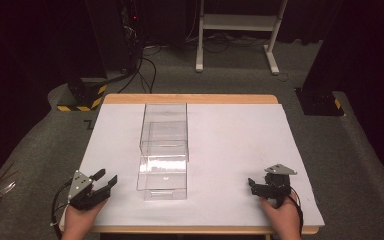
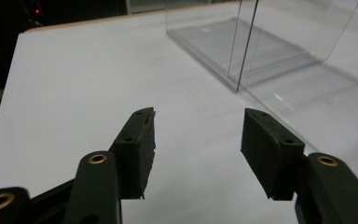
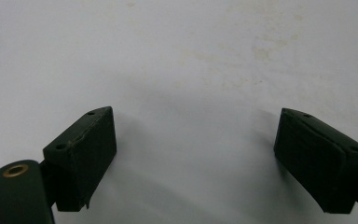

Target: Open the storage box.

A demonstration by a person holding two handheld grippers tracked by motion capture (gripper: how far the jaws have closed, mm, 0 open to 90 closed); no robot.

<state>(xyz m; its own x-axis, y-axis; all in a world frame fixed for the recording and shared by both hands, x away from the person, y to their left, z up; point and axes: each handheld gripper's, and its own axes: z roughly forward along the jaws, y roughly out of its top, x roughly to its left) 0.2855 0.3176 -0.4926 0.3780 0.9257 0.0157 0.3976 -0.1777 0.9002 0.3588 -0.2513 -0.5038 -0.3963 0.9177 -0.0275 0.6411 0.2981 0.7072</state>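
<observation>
Clear box (image 1: 163, 150) between left hand-held gripper (image 1: 105, 181), right hand-held gripper (image 1: 254, 186); untouched.

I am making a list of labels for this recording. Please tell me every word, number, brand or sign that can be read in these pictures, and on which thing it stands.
No readable text.
Clear plastic box on the white table cover: no label.
Left tool and right tool, both open: no marking on either.
Dark mark on the floor at the table's far left corner: too small to read.
Yellow-black striped stand base: stripes, no words.
</observation>
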